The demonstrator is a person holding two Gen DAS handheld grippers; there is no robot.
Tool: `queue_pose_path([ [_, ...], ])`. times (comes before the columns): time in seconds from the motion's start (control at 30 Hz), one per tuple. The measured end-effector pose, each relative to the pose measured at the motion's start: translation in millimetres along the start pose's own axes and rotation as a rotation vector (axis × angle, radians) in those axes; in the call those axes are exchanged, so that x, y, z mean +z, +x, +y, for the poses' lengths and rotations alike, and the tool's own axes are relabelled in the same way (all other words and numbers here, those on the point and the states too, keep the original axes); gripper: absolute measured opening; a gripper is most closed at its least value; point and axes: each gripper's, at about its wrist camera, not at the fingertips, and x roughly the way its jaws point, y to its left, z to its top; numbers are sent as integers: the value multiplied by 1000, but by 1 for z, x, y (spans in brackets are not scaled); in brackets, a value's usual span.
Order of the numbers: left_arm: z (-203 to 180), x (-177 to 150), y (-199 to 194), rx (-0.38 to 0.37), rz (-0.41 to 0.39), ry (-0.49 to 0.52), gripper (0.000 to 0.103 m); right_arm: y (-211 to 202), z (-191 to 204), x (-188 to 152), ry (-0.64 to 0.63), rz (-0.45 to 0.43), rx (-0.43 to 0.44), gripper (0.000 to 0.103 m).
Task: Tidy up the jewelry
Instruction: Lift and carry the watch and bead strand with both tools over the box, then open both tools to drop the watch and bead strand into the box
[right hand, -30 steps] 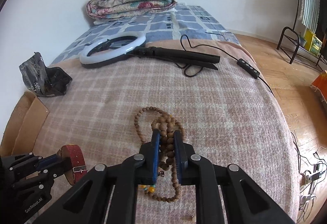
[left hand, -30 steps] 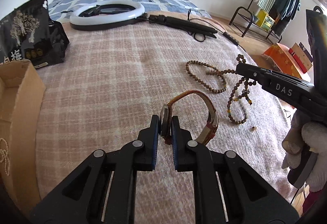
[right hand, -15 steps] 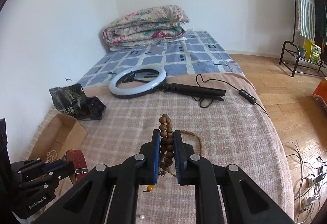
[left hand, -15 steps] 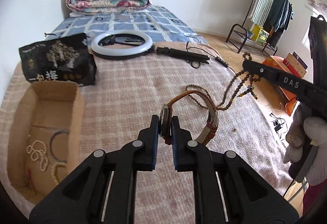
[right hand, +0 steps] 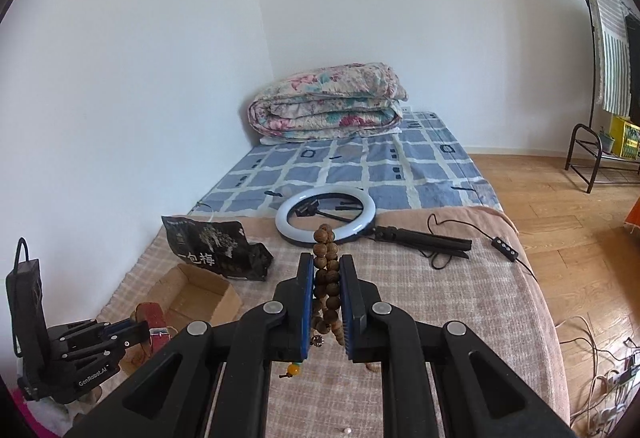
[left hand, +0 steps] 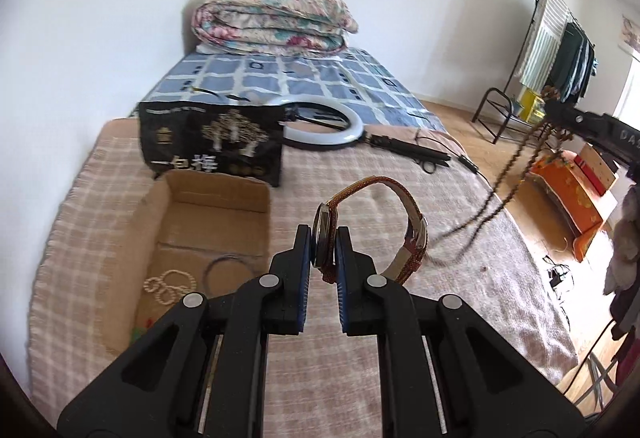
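Observation:
My left gripper (left hand: 323, 238) is shut on a wristwatch (left hand: 412, 234) with a red-brown strap, held above the plaid blanket, just right of an open cardboard box (left hand: 220, 198). The box holds a pearl strand (left hand: 170, 284) and a thin dark ring (left hand: 226, 270). My right gripper (right hand: 326, 274) is shut on a wooden bead necklace (right hand: 328, 278), lifted high; its strands hang down in the left wrist view (left hand: 504, 182). The left gripper (right hand: 140, 330) with the watch shows low left in the right wrist view, near the box (right hand: 192, 290).
A black snack bag (left hand: 212, 142) stands behind the box. A ring light (left hand: 324, 122) with its folded stand (left hand: 412, 154) and cable lies further back. A folded floral quilt (left hand: 272, 22) is by the wall. A small loose bead (right hand: 347, 430) lies on the blanket.
Both grippers rose from the blanket. The bead necklace was lifted off the bed. The left gripper moved with the watch toward the box, which came fully into view.

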Motion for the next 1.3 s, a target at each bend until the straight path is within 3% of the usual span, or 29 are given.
queue_pose_path([
  [0.47, 98, -19, -19, 129, -1, -97, 10, -7, 94, 38, -89, -41, 138, 10],
  [0.87, 126, -28, -8, 130, 52, -140, 10, 39, 176, 68, -163, -42, 206, 10],
  [1.3, 154, -37, -7, 125, 94, -178, 10, 96, 222, 59, -188, 3, 257, 10],
])
